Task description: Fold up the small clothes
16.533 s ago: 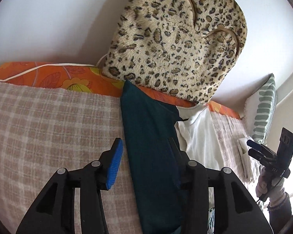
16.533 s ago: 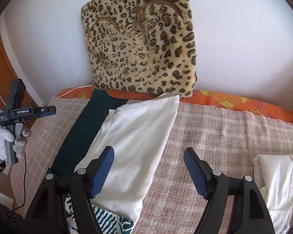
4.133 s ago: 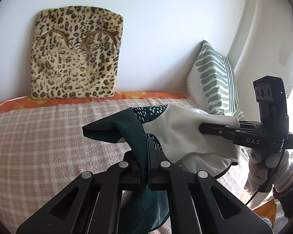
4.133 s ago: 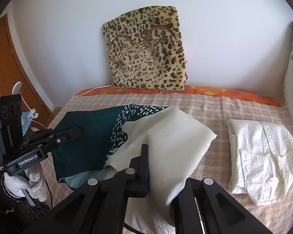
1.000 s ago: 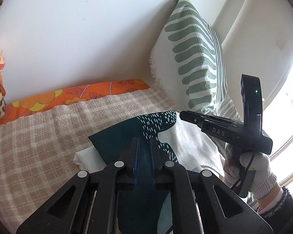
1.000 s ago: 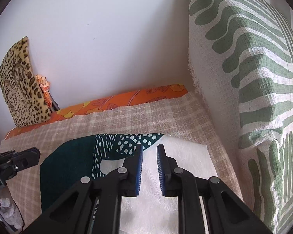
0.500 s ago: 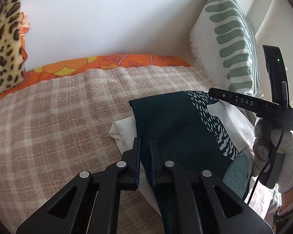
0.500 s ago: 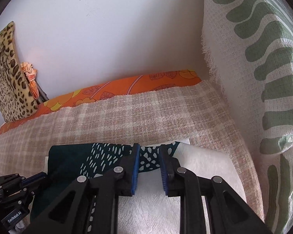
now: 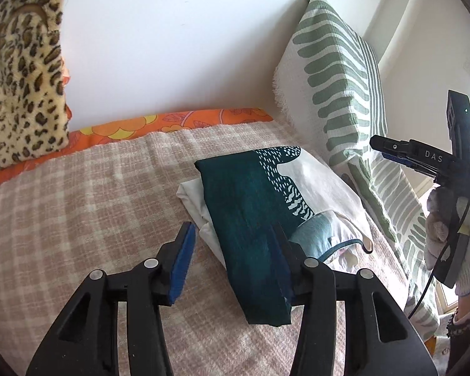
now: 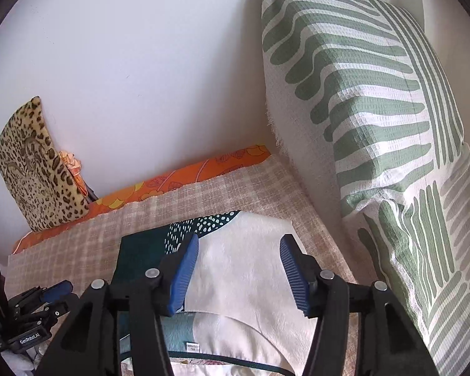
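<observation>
My left wrist camera looks steeply down along its fingers from close above the bed, facing the far wall. My right one sits nearer the green-striped pillow (image 10: 376, 119), angled alike. Both share the folded garment (image 9: 266, 206), checked blanket (image 9: 78, 206) and leopard cushion (image 9: 18, 72).

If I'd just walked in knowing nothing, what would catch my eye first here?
Probably the folded teal-and-white garment lying on the checked blanket, right under the open left gripper and right gripper. Next, the big green-striped pillow against the wall beside it, and the leopard cushion farther along.
</observation>
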Demonstrator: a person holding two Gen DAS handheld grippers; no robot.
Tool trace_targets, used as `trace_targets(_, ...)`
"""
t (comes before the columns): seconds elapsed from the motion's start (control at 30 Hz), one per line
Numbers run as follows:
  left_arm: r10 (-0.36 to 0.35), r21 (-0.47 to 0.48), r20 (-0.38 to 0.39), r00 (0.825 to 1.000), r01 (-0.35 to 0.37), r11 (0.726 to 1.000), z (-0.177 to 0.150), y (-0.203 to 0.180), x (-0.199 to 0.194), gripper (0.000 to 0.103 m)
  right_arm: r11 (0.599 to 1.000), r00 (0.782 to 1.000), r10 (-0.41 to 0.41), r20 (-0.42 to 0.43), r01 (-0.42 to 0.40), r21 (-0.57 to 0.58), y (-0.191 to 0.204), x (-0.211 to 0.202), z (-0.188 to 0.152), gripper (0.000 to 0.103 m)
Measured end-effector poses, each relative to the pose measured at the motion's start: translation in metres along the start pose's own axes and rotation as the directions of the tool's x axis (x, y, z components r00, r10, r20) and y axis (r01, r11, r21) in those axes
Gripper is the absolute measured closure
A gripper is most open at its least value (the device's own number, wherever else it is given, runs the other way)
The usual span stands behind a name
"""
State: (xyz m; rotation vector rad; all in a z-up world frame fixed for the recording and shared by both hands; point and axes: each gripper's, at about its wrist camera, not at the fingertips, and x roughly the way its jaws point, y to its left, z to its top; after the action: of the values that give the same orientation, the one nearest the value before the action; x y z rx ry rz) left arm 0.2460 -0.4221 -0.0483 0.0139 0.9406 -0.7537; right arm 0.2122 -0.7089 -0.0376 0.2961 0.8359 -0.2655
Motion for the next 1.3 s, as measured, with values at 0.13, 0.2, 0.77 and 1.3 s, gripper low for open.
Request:
trace_targets(0.13,0.005,0.037,0.028,1.000,-0.006,0.999,-0.009,-0.009,-0.035,0.043,0.999,0.999,-0.016,0.036,0.017,-0.028,0.014,-0.043,-0.018,0.027)
trace_targets(0.2,0.001,0.039,0.036,0.999,-0.002,0.999,-0.015,-0.011,-0.052,0.041,1.000,0.999,0.000,0.053,0.001,-0.018,0.022,-0.062,-0.029,0.023)
trace_targets(0.77,-0.002,0.075,0.149,0.989,-0.009,0.997,-0.099,-0.019,-0.172,0.027,1.000,0.994,-0.019,0.110,0.017,0.020,0.082,-0.159,-0.144,0.016)
trace_targets(1.3,0.075,0.101,0.223,0.972,-0.099,0.990,-0.155,-0.002,-0.207,0.019,0.993,0.977,-0.111,0.183,0.104,0.050,0.116,-0.161,-0.215,0.000)
